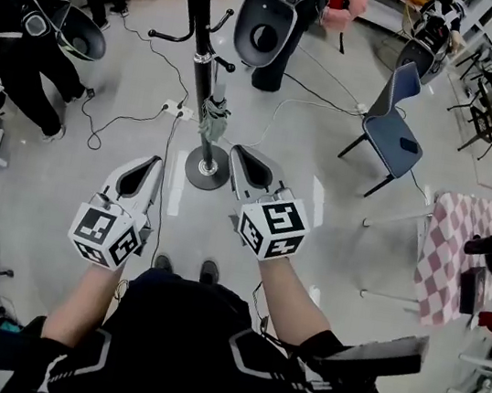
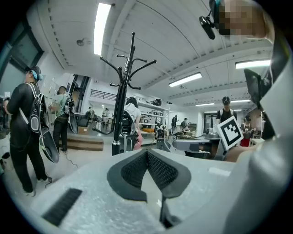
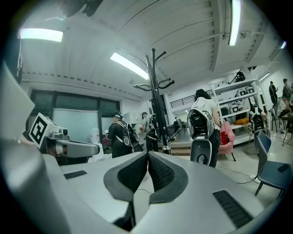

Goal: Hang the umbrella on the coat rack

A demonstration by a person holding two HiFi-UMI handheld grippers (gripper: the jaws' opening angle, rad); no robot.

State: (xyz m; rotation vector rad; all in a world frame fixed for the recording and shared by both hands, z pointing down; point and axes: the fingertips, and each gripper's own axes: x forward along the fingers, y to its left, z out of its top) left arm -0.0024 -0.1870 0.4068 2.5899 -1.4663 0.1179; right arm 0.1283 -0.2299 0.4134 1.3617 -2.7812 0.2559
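Beside coat rack [image 1: 199,45], umbrella [image 1: 212,119] hangs; left gripper [image 1: 155,162] and right gripper [image 1: 235,151] closed, empty; marker cubes [image 1: 271,226] show square codes.

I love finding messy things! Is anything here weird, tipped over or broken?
Nothing looks tipped or broken. The coat rack stands upright, and the folded umbrella hangs against its pole. The only untidy bit is the loose cables snaking over the floor beside the rack's base.
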